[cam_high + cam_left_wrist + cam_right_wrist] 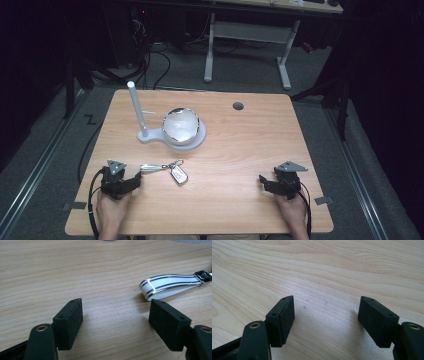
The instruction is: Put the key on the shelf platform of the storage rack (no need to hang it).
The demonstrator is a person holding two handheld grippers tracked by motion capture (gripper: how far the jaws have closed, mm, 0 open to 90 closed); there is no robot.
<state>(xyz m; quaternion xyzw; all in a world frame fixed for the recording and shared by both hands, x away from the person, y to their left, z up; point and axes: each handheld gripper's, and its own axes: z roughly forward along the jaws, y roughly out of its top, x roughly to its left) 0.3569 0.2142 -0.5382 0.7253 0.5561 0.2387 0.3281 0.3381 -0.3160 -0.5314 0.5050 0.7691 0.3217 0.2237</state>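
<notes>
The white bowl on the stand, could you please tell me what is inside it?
From the high view the bowl looks empty: only its pale, glossy inside shows. It sits on the round white base of the stand, whose surface beneath the bowl is covered.

My left tool (131, 181) rests on the bench (240, 150) near its front left; my right tool (266, 184) rests near the front right, well apart from it. Just right of my left tool lies a strap (170, 285), joined to a key fob (179, 174) farther right. Behind them, left of centre, a bowl (181, 125) sits on a stand base (197, 141), with an upright post (136, 107) to its left.
</notes>
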